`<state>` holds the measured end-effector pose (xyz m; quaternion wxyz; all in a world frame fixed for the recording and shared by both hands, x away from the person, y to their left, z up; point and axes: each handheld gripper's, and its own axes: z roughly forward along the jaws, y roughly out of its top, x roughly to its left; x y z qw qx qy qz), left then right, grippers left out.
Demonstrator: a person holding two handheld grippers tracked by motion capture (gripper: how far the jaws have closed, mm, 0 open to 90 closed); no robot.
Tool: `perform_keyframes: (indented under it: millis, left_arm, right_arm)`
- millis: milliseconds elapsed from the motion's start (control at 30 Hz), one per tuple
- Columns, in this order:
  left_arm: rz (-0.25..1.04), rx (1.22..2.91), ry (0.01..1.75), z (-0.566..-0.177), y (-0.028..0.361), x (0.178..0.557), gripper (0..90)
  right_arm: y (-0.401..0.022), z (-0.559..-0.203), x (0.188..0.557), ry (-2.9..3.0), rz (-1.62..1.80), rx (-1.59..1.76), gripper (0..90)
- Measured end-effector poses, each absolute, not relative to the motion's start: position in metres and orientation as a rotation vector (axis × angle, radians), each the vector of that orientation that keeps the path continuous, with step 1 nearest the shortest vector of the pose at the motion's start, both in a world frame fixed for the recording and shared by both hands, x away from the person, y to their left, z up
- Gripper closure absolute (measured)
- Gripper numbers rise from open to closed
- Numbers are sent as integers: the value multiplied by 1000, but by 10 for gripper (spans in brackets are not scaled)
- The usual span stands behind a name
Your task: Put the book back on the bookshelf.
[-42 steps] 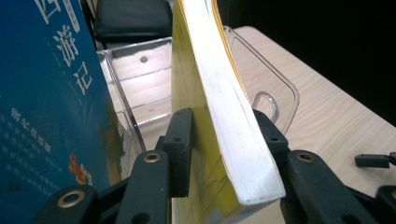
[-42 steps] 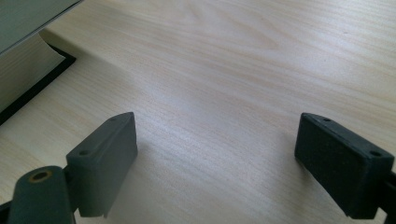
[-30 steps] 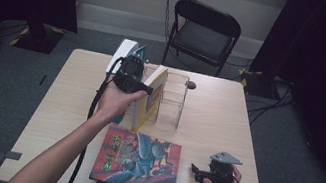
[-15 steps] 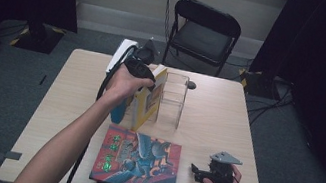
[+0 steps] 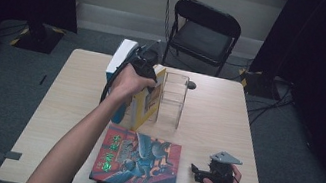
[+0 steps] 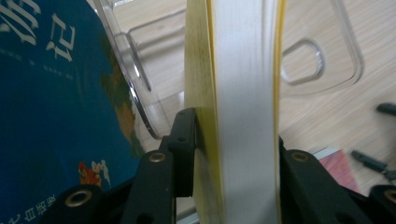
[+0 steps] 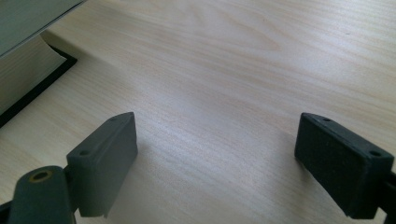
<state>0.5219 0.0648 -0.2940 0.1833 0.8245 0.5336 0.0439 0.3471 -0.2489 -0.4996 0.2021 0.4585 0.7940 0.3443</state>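
While clamping the left claw [image 6: 233,144] across the yellow book [image 6: 243,84], pressing on both covers with the page block in between, keeping it standing upright around 12 o'clock on the counter [image 5: 227,118]. Wedging it between the leaning blue book [image 5: 120,58] at its 9 o'clock and the clear plastic stand [image 5: 172,98] at its 3 o'clock.

Guessing at a stiff, mid-weight paperback here: not bending under a pinch, but probably sliding a bit on those glossy covers. So gripping across the thickness near the top edge, well in from the corner, and avoiding catching loose pages.

Leaving the right claw [image 5: 196,171] idling wide open on nothing at about 5 o'clock, just past the big colourful book [image 5: 138,163] lying flat at 6 o'clock.

Comparing with a second ago: having just been closing the left claw around the yellow book, and nudging the left hand [image 5: 129,83] a touch toward 12 o'clock, up over the book's top. Keeping the right hand, the flat book and the stand right where they were.
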Motion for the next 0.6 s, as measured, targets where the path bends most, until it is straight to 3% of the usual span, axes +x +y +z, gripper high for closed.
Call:
perform_keyframes:
  millis: [67, 600]
  left_arm:
    - [175, 2335, 1526, -294, 64, 522, 750]
    - [188, 2212, 1592, -295, 65, 542, 755]
  right_arm:
    - [-249, -500, 347, 2217, 961, 1281, 128]
    - [-249, -500, 347, 2219, 962, 1278, 129]
